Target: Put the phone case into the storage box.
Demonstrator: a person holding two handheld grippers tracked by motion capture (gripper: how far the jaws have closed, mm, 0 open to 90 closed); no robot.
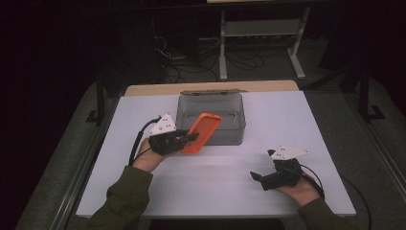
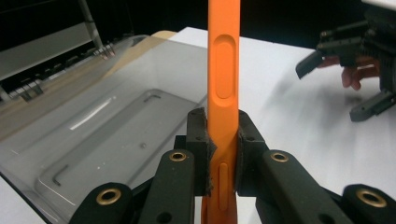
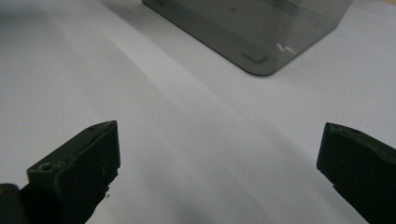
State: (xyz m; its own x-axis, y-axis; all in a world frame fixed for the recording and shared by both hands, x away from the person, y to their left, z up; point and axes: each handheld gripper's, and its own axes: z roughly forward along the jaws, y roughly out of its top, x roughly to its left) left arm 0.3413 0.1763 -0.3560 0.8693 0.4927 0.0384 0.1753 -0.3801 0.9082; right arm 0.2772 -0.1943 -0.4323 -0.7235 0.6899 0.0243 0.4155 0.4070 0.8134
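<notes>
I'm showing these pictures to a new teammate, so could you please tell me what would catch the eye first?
The bright orange rubbery phone case stands out most, clamped edge-on in the left gripper and held over the front rim of the clear grey plastic box at the middle of the white table. To the right, the right gripper rests low over the bare tabletop with its jaws wide apart and nothing between them.

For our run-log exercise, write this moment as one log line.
left gripper: shut on orange phone case | case: tilted above front rim of clear bin | right gripper: open, empty, over white table
</notes>
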